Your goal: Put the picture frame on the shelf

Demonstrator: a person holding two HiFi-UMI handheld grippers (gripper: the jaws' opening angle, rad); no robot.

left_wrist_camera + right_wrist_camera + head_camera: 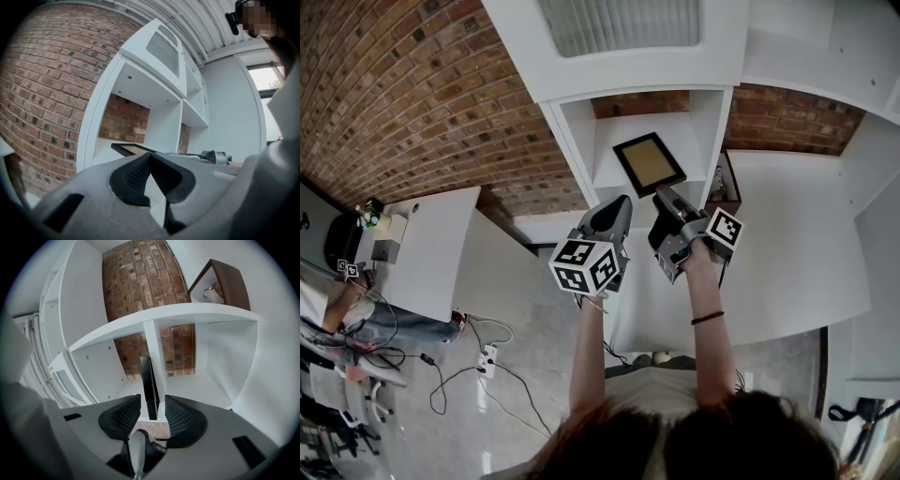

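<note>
A: Your picture frame (649, 163) lies flat on the shelf (628, 127), long side running back toward the brick. Your right gripper (664, 197) is the nearer one. Its jaws are spread around the frame's near edge.

B: Neither pad presses on it. Only your right gripper view shows those gaps, since the head view hides them. Your left gripper (623, 202) sits just beside, short of the frame, fingers pressed together on nothing.
</note>
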